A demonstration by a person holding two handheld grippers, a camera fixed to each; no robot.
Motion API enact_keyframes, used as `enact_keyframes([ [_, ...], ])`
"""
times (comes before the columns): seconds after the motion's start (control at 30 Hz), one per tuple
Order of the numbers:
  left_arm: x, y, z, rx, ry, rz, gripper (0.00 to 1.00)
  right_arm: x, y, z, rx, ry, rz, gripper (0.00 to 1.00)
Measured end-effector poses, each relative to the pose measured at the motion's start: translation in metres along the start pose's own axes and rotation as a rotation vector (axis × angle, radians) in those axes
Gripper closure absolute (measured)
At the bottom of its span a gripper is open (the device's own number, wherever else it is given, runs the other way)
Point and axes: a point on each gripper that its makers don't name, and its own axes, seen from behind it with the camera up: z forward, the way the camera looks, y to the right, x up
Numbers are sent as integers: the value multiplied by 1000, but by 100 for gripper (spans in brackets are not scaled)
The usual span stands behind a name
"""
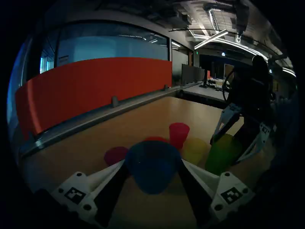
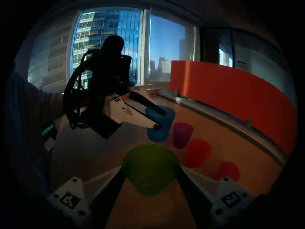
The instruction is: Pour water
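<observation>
Left hand-held gripper [image 1: 153, 165] grips blue cup [image 1: 152, 179], right hand-held gripper [image 2: 150, 170] green cup [image 2: 150, 181]

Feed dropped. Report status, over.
Left hand-held gripper shut on blue cup. Right hand-held gripper shut on green cup. Red cup and yellow cup stand on table ahead.

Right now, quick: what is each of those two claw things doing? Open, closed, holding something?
The left gripper is closed on the blue cup.
The right gripper is closed on the green cup.
</observation>
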Motion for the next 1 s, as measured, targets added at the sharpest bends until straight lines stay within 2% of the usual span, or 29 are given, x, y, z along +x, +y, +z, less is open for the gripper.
enact_keyframes([
  [0.53, 62, 1, -49, 42, 198, -33, 13, 51, 13, -26, -54, 142, 23, 8],
  [1.0, 85, 9, -78, 43, 269, -44, 13, 84, 21, -40, -94, 244, -8, 8],
])
